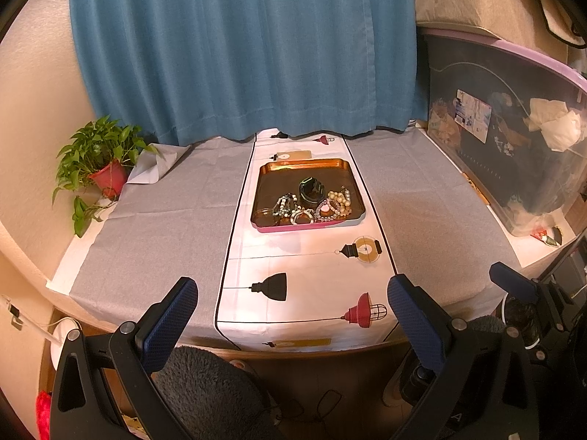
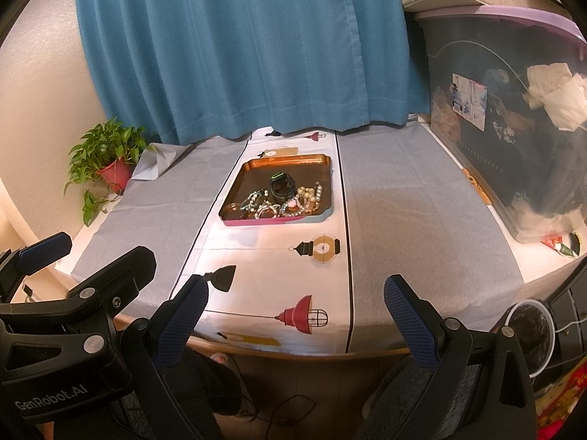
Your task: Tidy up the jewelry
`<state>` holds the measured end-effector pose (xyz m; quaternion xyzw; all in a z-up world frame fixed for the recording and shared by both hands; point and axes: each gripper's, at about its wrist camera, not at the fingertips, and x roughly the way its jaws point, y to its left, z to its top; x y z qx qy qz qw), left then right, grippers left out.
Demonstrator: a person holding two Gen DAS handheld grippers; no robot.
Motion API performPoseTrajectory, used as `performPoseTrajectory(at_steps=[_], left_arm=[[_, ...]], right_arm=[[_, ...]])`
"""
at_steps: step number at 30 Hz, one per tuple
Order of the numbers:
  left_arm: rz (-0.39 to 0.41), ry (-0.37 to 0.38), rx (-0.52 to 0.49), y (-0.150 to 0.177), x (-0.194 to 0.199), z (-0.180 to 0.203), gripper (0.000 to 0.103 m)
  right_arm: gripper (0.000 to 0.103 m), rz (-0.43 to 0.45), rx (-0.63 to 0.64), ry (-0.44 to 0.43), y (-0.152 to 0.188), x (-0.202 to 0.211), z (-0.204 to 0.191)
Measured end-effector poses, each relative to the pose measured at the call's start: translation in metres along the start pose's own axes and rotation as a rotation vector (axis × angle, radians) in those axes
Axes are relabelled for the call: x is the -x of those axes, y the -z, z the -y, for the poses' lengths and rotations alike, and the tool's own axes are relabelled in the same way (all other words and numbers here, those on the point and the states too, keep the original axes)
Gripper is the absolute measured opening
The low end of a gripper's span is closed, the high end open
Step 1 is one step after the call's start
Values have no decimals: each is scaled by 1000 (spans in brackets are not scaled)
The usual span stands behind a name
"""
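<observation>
I have my left gripper (image 1: 292,306) and right gripper (image 2: 296,304) both spread wide, holding nothing; the pile of beaded bracelets (image 1: 312,207) lies in the copper-coloured, pink-rimmed tray (image 1: 304,165) well ahead of both, on the lamp-printed white runner (image 1: 308,275)

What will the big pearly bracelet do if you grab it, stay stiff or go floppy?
The pearly bracelet is a loop of round beads, so it would probably droop rather than stay stiff. The smooth, shiny beads look slippery to pinch. It lies against other bracelets in the tray, so it might drag one along.
</observation>
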<state>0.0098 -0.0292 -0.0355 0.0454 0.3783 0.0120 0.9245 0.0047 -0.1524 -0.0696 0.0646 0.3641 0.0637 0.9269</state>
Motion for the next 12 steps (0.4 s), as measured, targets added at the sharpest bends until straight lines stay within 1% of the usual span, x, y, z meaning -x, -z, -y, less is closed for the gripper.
performPoseTrajectory(at_steps=[12], left_arm=[[-10,-13,15,0,-8,-5,103]], right_arm=[[97,-6,4,-4,-1,-1,-4]])
